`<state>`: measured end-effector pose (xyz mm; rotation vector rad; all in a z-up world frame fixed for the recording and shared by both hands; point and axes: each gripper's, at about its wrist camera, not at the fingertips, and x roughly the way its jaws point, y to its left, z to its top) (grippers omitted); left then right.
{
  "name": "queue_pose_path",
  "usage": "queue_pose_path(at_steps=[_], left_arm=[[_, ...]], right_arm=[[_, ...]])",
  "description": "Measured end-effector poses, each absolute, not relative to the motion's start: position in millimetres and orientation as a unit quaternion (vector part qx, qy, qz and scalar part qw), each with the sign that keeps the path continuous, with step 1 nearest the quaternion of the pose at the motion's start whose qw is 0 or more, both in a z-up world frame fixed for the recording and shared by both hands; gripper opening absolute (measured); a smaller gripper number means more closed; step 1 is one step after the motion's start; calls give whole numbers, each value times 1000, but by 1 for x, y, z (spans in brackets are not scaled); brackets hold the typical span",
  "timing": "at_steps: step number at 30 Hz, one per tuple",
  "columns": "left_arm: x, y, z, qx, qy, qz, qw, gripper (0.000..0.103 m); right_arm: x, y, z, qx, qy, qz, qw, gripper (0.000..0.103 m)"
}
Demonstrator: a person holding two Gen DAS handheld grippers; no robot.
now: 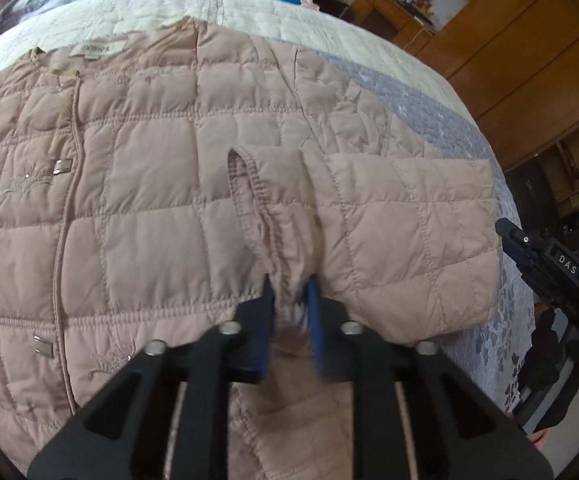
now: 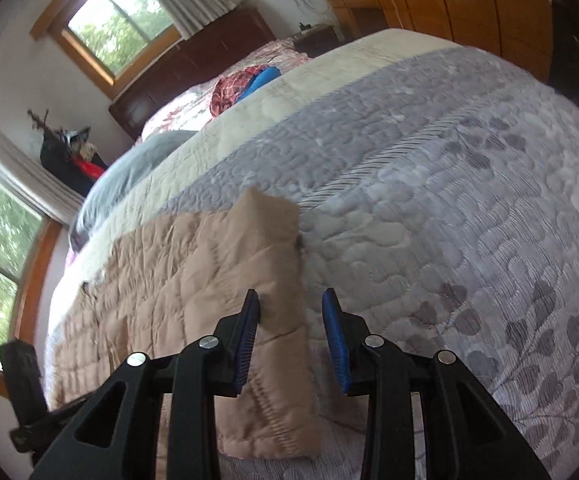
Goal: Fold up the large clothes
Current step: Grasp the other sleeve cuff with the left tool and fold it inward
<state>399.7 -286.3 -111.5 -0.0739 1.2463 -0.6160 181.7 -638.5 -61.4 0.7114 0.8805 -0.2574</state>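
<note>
Now | our left gripper [image 1: 291, 294] pinches the jacket [image 1: 149, 200] cuff [image 1: 265, 208] | our right gripper [image 2: 291, 312] gapes, holding nothing, over the bed [image 2: 449, 200]

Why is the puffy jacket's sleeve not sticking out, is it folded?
Folded. The sleeve lies bent back across the jacket, its cuff on the chest, pinched by the left gripper.

A beige square-quilted jacket [image 1: 161, 184] lies on a grey leaf-patterned bedspread [image 2: 469, 208].
</note>
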Motion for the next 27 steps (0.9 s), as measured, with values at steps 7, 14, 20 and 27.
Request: queue_pose_path(at_steps=[7, 14, 20, 27], left_arm=[[392, -233, -69, -46, 506, -264, 820, 5], [403, -145, -34, -73, 465, -213, 856, 5], [420, -100, -40, -71, 471, -172, 862, 5], [443, -76, -97, -69, 525, -138, 837, 6]], right_arm=[[182, -636, -64, 353, 410, -87, 836, 34], [205, -593, -68, 332, 437, -17, 835, 34], [226, -541, -74, 293, 462, 21, 837, 34], [238, -523, -98, 260, 496, 4, 829, 39]])
